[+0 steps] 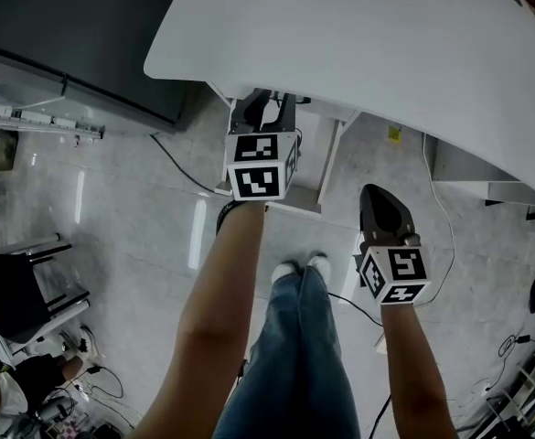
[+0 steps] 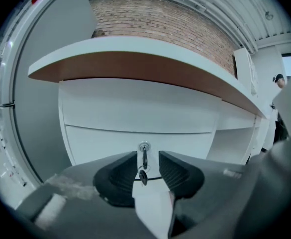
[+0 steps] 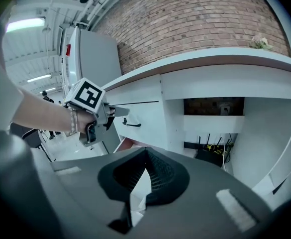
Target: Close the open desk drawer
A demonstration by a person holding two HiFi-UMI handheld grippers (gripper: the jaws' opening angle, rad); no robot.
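You are at the push step. Your left gripper, jaws apart and holding nothing, faces the drawer front under the desk's near edge, and the key in its lock shows in the gap. The drawer looks not quite home, so press squarely on the front, clear of the key. Your right gripper hangs closed and empty to the right. A floor cable runs left of the drawer, and nothing seems to block its travel.
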